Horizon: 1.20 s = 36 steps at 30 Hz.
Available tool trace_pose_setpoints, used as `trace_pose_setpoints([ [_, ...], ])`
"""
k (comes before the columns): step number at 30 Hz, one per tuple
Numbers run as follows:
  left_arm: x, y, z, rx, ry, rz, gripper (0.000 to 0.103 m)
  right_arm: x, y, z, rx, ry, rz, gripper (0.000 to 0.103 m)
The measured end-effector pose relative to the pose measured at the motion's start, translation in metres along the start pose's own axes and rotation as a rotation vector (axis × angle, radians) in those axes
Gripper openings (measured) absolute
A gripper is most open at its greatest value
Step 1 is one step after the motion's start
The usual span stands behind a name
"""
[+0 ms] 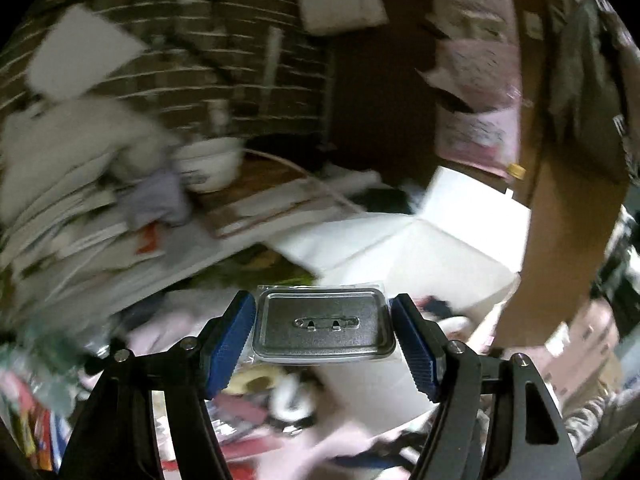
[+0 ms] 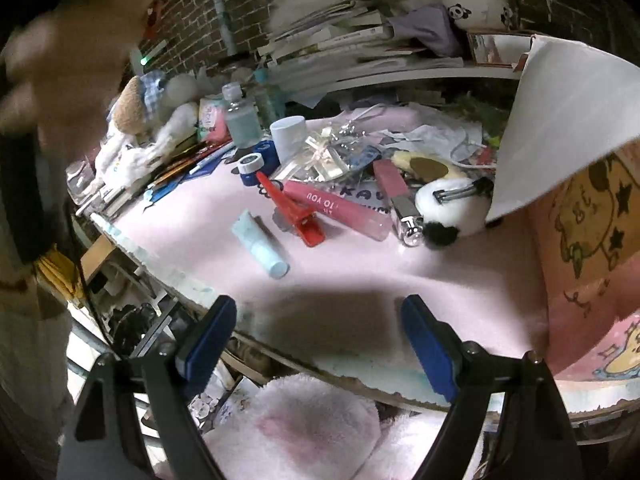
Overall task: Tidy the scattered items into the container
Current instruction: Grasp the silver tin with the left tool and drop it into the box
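A: Where is free room on the surface (image 2: 360,272)?
B: Near its front edge the pink cover is bare. Further back lie a light blue tube (image 2: 260,244), a red clip (image 2: 290,210) and a pink tube (image 2: 336,210).
A: And the grippers?
B: The left gripper (image 1: 324,332) clamps a packaged metal tin (image 1: 324,330) above the white container (image 1: 440,240). The right gripper (image 2: 318,344) stands wide and empty over the edge. Behind is a brick wall (image 2: 192,28).
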<state>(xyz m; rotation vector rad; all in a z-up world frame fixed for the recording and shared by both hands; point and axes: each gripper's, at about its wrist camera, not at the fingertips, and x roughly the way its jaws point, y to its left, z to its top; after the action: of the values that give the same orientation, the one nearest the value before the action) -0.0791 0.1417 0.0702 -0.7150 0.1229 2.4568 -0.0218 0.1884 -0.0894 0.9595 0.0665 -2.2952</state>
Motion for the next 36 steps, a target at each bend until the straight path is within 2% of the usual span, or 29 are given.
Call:
trace_pose_setpoints([
  [3,0.017,-0.021,0.014,0.037,0.076,-0.045,0.067,-0.002,0.0,-0.002,-0.009,0.0,0.009,0.083],
  [7,0.041,-0.037,0.027,0.071,0.179,-0.063,0.067,-0.004,-0.002,-0.004,-0.012,-0.001,0.018,0.083],
  [10,0.064,-0.043,0.031,0.067,0.29,-0.085,0.067,-0.004,-0.002,-0.003,-0.008,-0.002,0.019,0.083],
  [14,0.089,-0.046,0.026,0.059,0.418,-0.061,0.067,-0.005,-0.002,-0.004,-0.003,-0.002,0.021,0.083],
  [21,0.092,-0.054,0.023,0.084,0.45,-0.048,0.068,-0.006,-0.002,-0.004,-0.002,-0.001,0.021,0.083],
  [29,0.093,-0.051,0.026,0.032,0.463,-0.07,0.074,-0.006,-0.002,-0.004,0.002,-0.003,0.017,0.083],
  [36,0.082,-0.052,0.027,0.035,0.426,-0.043,0.074,-0.004,-0.003,-0.001,0.008,-0.007,0.011,0.083],
])
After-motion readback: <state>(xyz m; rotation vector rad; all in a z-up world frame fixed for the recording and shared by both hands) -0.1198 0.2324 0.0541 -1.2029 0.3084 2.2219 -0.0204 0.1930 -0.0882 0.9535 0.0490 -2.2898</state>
